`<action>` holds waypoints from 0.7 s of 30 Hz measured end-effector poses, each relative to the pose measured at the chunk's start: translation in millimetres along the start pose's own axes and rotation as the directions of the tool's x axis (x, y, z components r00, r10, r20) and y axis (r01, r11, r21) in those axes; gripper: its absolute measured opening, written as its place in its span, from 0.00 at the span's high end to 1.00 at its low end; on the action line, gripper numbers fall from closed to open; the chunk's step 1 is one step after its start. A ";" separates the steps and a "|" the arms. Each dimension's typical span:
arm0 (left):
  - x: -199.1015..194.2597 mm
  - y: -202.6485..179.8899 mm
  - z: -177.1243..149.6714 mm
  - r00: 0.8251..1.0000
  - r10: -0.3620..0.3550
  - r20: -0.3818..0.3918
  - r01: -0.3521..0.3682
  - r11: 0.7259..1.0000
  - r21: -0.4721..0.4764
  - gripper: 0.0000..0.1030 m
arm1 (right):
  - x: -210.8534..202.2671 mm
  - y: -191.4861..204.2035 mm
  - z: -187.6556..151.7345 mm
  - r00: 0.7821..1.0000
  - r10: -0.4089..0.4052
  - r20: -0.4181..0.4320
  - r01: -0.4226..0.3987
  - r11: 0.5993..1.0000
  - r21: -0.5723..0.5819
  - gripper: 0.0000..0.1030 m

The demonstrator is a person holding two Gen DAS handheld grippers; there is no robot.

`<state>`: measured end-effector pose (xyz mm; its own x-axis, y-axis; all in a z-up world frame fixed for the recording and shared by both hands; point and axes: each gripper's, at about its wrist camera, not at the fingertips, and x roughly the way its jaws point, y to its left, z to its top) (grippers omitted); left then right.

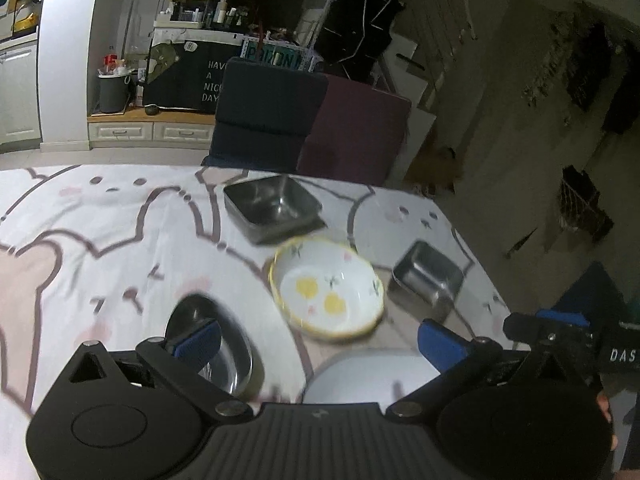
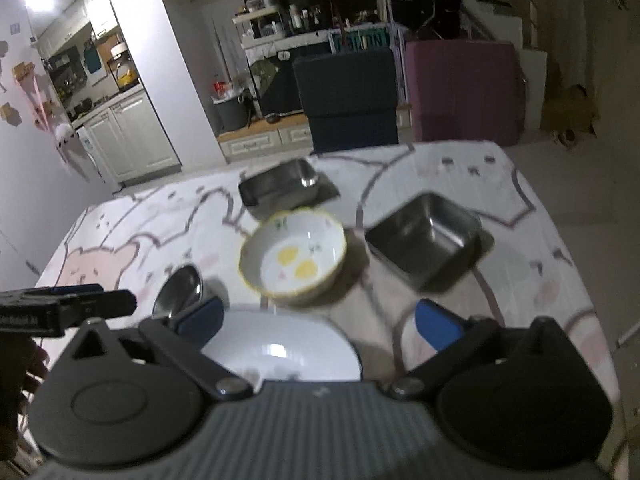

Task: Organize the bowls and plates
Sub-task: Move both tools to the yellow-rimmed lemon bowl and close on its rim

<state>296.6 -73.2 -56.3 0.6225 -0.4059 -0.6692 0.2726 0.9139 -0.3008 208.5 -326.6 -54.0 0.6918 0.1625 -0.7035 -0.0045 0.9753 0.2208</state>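
Both grippers hang above a table covered with a cartoon-printed cloth [image 1: 100, 220], and both stand wide open with nothing between their blue pads.

The left gripper [image 1: 318, 338] has a round white bowl [image 1: 328, 288] with a yellow rim and yellow spots just ahead of it, slightly to the right of its midline. Beyond that bowl, farther from the fingers, sits a large square steel dish [image 1: 272, 206]. A smaller steel dish [image 1: 428, 276] lies ahead of the right finger, just beside the bowl. Under the left finger is an oval steel plate [image 1: 224, 344], partly hidden by the blue pad. A white plate [image 1: 360, 376] lies close under the gripper, between the fingers and near the body of the tool. At the right edge the other gripper's black body shows.

The right gripper [image 2: 318, 322] hangs over the same white plate [image 2: 280, 352], which fills the gap between its fingers. The yellow-rimmed bowl [image 2: 294, 256] is straight ahead, with the larger steel dish [image 2: 280, 188] behind it. The square steel dish [image 2: 426, 236] is ahead and to the right, just beside the bowl. The oval steel plate [image 2: 180, 292] lies ahead of the left finger, touching or nearly touching the white plate's rim. The picture is blurred, so finer contact cannot be told.
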 end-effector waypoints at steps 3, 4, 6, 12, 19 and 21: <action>23.6 6.8 16.3 1.000 -0.003 -0.001 0.003 1.000 -0.015 0.00 | 20.4 -3.3 19.8 1.000 0.014 -0.009 -0.014 1.000 0.014 0.00; 31.9 9.8 20.4 1.000 -0.009 -0.005 0.009 1.000 -0.024 0.00 | 28.2 -6.0 25.9 0.999 0.026 -0.021 -0.025 0.999 0.025 0.00; 50.8 16.5 27.2 0.999 -0.024 -0.027 0.023 0.998 -0.050 0.00 | 43.7 -14.0 35.1 0.997 0.063 -0.046 -0.060 0.996 0.058 0.02; 104.1 27.4 38.3 0.994 -0.041 -0.098 0.035 0.997 -0.062 0.10 | 100.0 -35.4 49.4 0.983 0.106 -0.150 -0.080 0.982 0.170 0.30; 155.5 38.7 39.6 0.987 -0.028 -0.161 0.015 0.997 -0.081 0.35 | 163.3 -50.4 48.5 0.961 0.118 -0.249 -0.054 0.966 0.252 0.52; 168.5 41.6 38.5 0.983 -0.018 -0.184 0.004 0.997 -0.077 0.42 | 175.4 -51.5 46.0 0.957 0.107 -0.269 -0.035 0.966 0.257 0.56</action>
<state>441.1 -103.4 -155.4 0.4721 -0.4166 -0.7769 0.2177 0.9091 -0.3552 363.3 -355.2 -157.7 0.4673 0.2999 -0.8317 0.1569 0.8976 0.4119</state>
